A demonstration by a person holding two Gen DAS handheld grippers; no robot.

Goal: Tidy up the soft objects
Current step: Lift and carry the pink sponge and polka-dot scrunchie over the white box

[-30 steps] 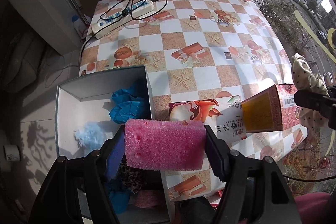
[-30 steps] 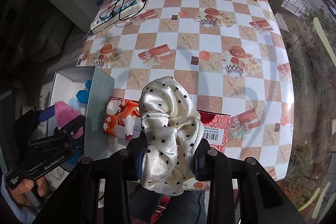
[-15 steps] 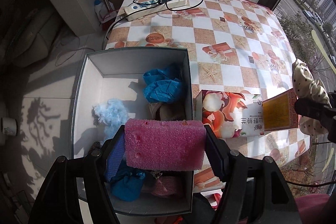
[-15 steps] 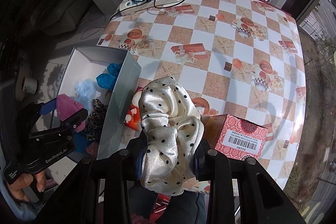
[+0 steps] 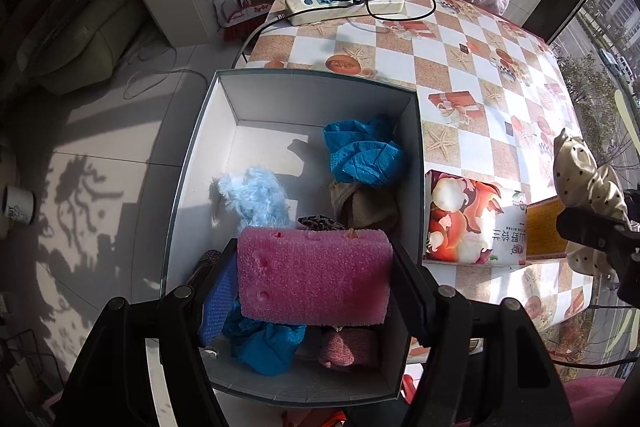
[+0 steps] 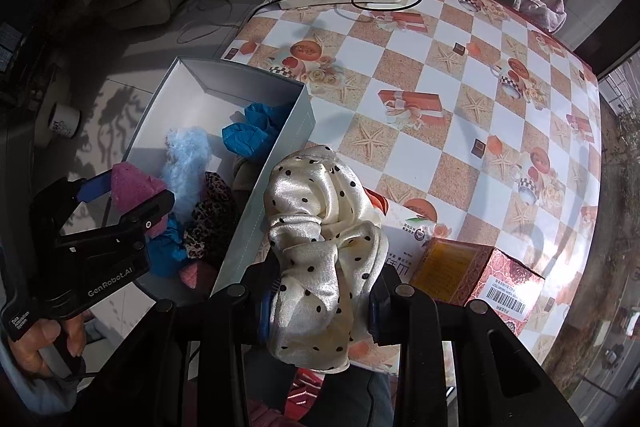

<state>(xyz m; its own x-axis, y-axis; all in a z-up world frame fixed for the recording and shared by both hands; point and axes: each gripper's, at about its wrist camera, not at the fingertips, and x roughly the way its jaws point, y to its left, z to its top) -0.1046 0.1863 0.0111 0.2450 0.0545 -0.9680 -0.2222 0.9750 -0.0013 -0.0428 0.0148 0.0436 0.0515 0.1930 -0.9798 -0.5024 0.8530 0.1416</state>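
Observation:
My left gripper (image 5: 316,275) is shut on a pink sponge (image 5: 314,277) and holds it above the near half of a grey open box (image 5: 200,155). The box holds a blue cloth (image 5: 360,155), a pale blue fluffy piece (image 5: 256,195), a brown cloth (image 5: 360,205) and other soft items. My right gripper (image 6: 320,291) is shut on a cream polka-dot scrunchie (image 6: 320,227), held above the table's near edge just right of the box (image 6: 276,163). The left gripper (image 6: 120,203) with the sponge also shows in the right wrist view.
A tissue pack (image 5: 472,223) and a red and yellow carton (image 6: 476,271) lie on the checked tablecloth (image 6: 460,75) right of the box. A white power strip (image 5: 344,5) with black cables sits at the table's far end. The floor lies left of the box.
My left gripper has carried the pink sponge leftward from over the table edge to over the box. My right gripper has moved left toward the box with the scrunchie.

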